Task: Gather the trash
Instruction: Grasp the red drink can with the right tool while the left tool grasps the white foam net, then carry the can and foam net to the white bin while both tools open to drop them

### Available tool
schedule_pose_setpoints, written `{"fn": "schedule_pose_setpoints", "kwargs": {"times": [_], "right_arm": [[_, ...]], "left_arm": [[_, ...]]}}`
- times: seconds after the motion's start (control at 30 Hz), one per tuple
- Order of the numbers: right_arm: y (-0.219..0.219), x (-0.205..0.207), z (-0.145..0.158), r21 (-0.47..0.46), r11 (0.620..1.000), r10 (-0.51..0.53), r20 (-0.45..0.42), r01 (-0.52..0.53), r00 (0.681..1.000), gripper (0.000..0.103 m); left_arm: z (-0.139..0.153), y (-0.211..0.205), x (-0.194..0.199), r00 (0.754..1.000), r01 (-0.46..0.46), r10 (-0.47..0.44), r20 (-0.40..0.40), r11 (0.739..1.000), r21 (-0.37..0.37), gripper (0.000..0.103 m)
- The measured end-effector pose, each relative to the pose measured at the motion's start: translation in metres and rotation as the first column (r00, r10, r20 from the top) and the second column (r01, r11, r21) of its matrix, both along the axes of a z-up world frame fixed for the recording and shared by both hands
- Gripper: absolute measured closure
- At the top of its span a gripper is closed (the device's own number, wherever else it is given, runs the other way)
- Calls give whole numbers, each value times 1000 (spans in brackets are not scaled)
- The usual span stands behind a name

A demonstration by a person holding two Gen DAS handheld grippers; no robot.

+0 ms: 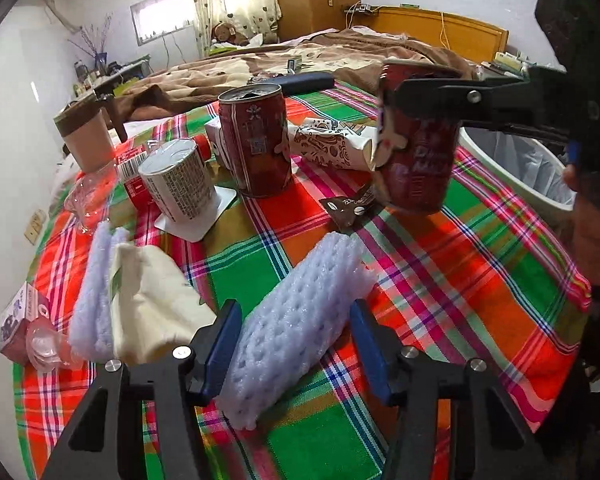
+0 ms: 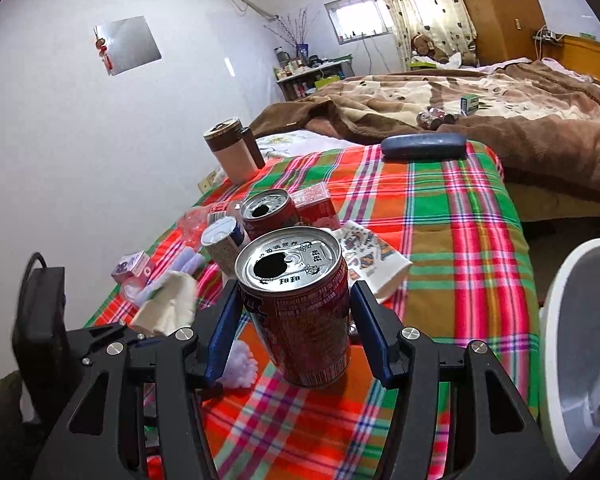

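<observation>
Between left claw (image 1: 296, 354) pads, soft, light foam sleeve (image 1: 296, 336) is straddled, unpinched; right claw (image 2: 296, 336) pinches thin, dentable can (image 2: 300, 304) mid-body.

Red opened can (image 2: 300, 316): hanging tilted above the bench. White foam netting (image 1: 296, 328): lying flat on the bench.

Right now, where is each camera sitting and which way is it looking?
Left wrist: sits on the left gripper, looking down over the foam sleeve between its fingers; the right gripper enters from the right.
Right wrist: sits on the right gripper, looking past its held can toward the bed.
Shared: that can, the plaid cloth, the white bin.
</observation>
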State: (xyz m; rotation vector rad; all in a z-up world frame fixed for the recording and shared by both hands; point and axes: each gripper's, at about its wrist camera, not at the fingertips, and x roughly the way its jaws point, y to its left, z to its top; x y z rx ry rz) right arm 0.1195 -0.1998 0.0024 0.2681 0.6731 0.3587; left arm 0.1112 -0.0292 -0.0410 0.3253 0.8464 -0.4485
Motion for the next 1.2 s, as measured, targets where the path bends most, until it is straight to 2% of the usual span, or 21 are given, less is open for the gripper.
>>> {"fn": "schedule_pose_setpoints", "kwargs": {"times": [0.13, 0.33, 0.4, 0.47, 0.6, 0.67, 0.77, 1.0, 1.2], "right_arm": [[-10, -2, -2, 6, 1000, -19, -10, 19, 1000, 46], [-23, -7, -7, 32, 998, -50, -28, 51, 998, 46], [-25, -10, -9, 32, 998, -55, -29, 56, 998, 46], [-25, -12, -11, 33, 998, -59, -30, 60, 998, 46], [-27, -15, -14, 13, 997, -74, -33, 74, 997, 46], [-30, -17, -14, 22, 997, -75, -34, 76, 997, 46], [-35, -20, -13, 26, 996, -84, -32, 85, 996, 46], [-43, -29, -13, 40, 993, -108, -27, 109, 994, 46], [-52, -33, -8, 45, 990, -137, -13, 137, 991, 46]], "left_arm": [[2, -1, 4, 1000, 1, -2, -17, 999, -39, 47], [-5, -11, 4, 1000, -6, 6, -19, 1000, 5, 48], [-4, -11, 3, 1000, -23, 23, -12, 1000, 10, 54], [0, -9, 1, 999, -32, 32, -5, 999, -14, 65], [5, -8, 0, 998, -64, 63, -10, 996, -55, 74], [9, -9, -3, 997, -76, 76, 0, 995, -70, 87], [14, -11, -4, 997, -77, 77, -3, 992, -103, 87], [15, -21, -12, 997, -77, 77, -8, 991, -111, 87], [34, -30, -12, 996, -86, 89, 15, 985, -148, 88]]}}
